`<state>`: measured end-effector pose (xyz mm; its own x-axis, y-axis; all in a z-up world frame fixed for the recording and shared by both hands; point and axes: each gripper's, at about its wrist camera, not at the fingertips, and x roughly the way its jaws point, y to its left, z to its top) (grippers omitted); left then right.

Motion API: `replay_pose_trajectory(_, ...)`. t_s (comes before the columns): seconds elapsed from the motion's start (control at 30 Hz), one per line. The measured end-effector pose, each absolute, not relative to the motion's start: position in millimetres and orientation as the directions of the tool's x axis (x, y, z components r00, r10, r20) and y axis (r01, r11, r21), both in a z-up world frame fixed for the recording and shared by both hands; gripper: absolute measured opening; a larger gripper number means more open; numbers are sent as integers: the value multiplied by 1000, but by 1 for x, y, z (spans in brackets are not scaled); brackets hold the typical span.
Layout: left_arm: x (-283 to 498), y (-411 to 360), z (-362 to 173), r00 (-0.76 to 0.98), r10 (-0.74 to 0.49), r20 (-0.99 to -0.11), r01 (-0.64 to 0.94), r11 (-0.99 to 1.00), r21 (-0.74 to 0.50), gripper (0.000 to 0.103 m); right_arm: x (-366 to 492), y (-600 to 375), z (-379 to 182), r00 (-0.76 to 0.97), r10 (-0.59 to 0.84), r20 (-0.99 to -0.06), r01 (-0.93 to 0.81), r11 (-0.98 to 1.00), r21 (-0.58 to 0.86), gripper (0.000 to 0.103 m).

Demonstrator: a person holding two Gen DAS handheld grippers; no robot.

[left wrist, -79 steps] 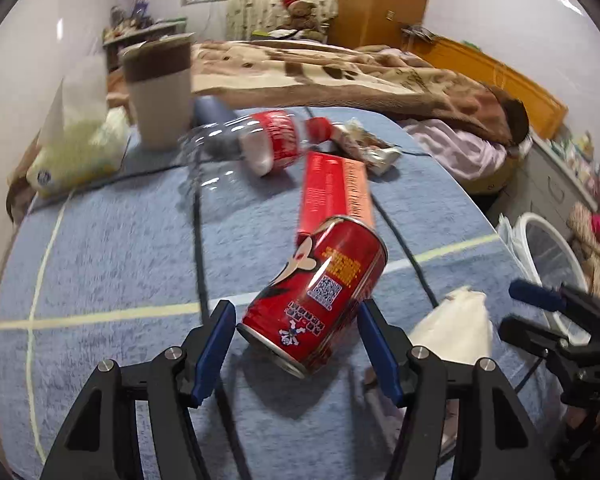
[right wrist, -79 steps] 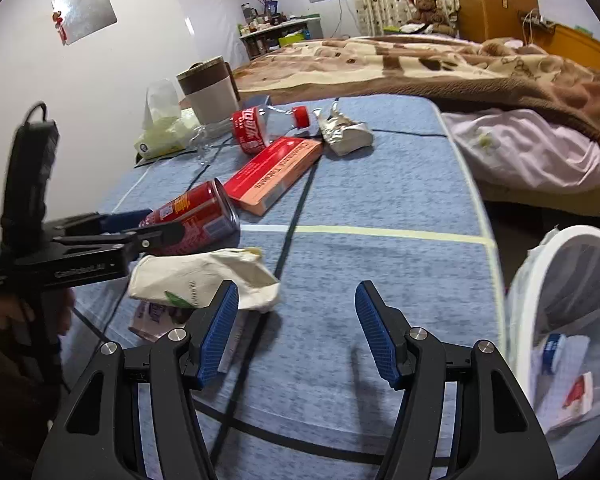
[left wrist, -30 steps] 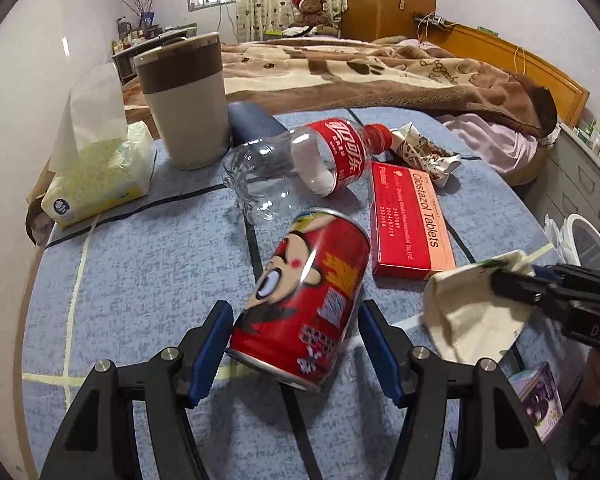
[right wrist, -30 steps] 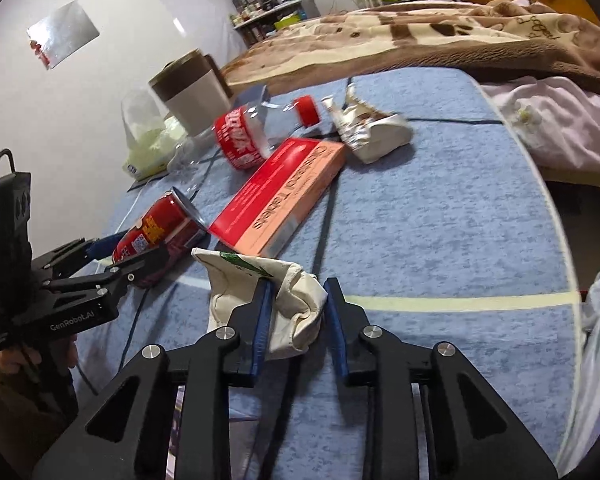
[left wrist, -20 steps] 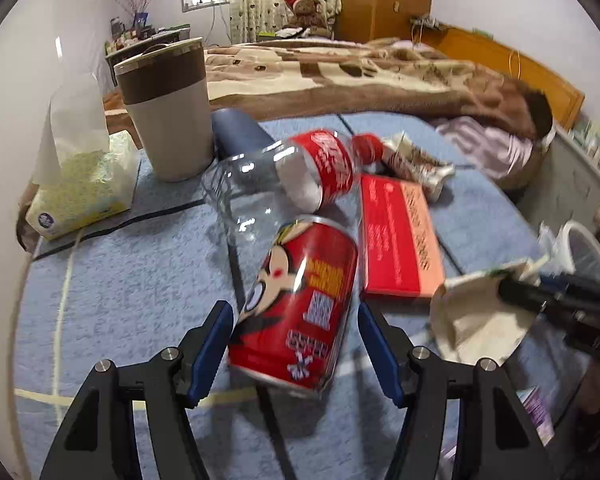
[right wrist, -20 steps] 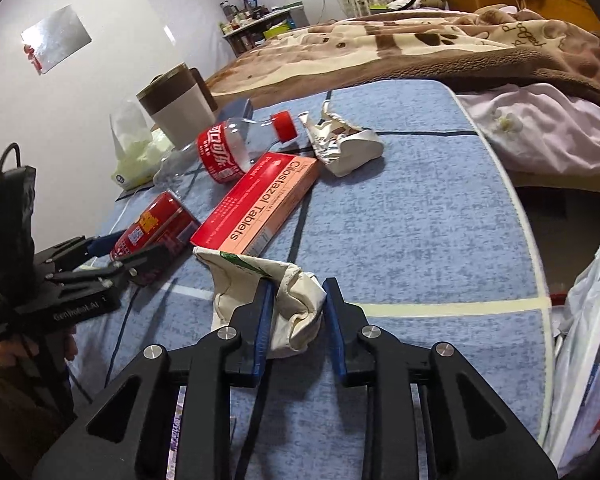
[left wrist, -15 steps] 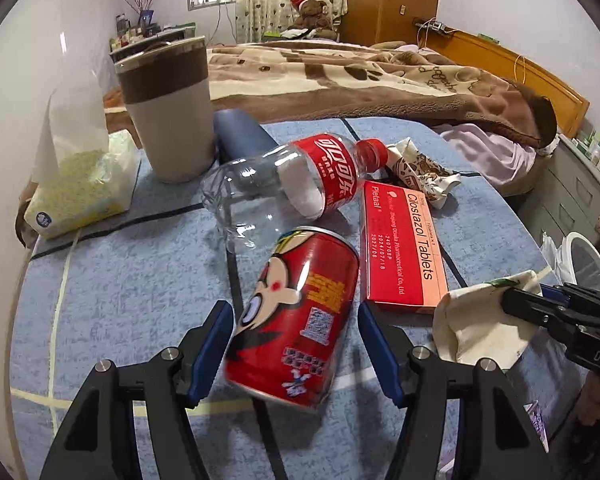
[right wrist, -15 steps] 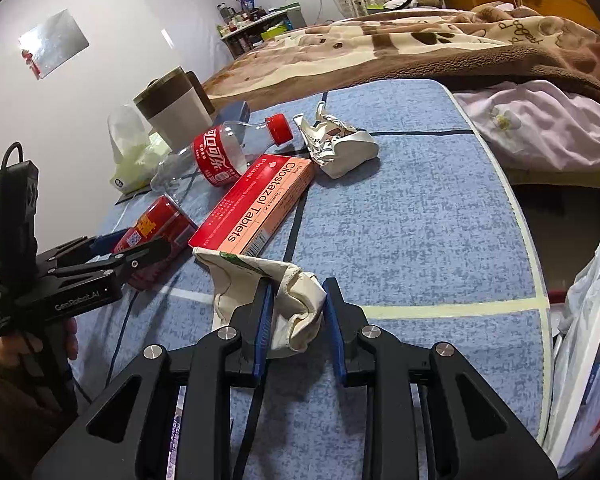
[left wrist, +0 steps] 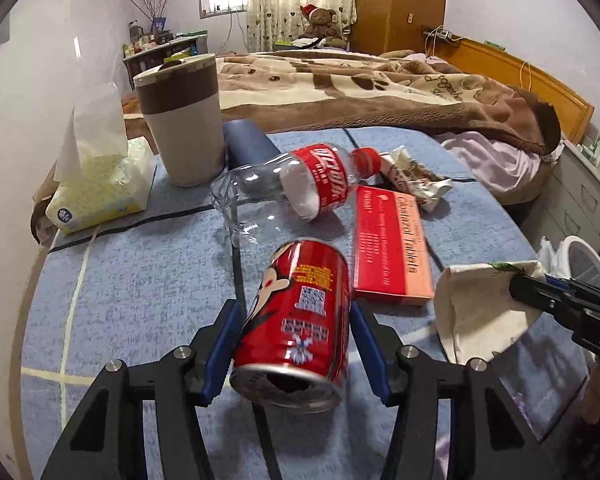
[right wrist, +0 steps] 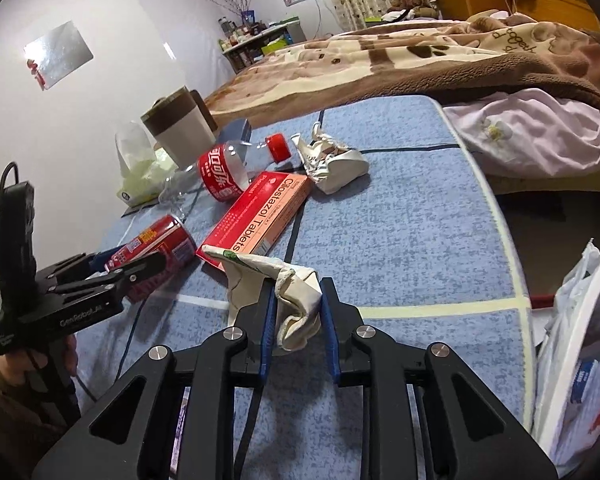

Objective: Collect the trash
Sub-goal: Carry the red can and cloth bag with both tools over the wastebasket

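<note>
A bedroom, with a blue-covered table (left wrist: 140, 280) strewn with litter beside a bed. The left gripper (left wrist: 296, 354) straddles a red drink can (left wrist: 298, 320) lying on its side, its jaws closing on it, apparently to lift it. The right gripper (right wrist: 298, 320) pinches a crumpled paper cup (right wrist: 276, 284), clamped tight, probably bound for the white bin (right wrist: 580, 340) at the table's right edge.

My right gripper (left wrist: 556, 300) runs off the picture's edge, so I can't see most of it in my left camera. The white bin (right wrist: 580, 344) is cut off too, and the bits inside are too small to tell. The blue thing (left wrist: 246, 142) hides behind the cup (left wrist: 182, 120) and the bottle (left wrist: 288, 188). Words on the red can (left wrist: 300, 320) are too tiny to read.
</note>
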<state>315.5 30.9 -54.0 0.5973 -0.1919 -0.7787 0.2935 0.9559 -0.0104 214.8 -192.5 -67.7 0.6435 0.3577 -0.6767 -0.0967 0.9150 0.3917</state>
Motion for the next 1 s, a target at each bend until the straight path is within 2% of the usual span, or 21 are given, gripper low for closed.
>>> replay_pose_trajectory(0.57, 256, 8, -15, 664, -224, -714, 311, 950, -9, 53, 173, -229, -38, 728, 324, -604, -48, 903, 426, 22)
replay_pose_trajectory(1.0, 208, -57, 24, 695, -324, -641, 430, 903, 9, 53, 130, -277, -16, 800, 249, -546, 17, 900, 436, 22)
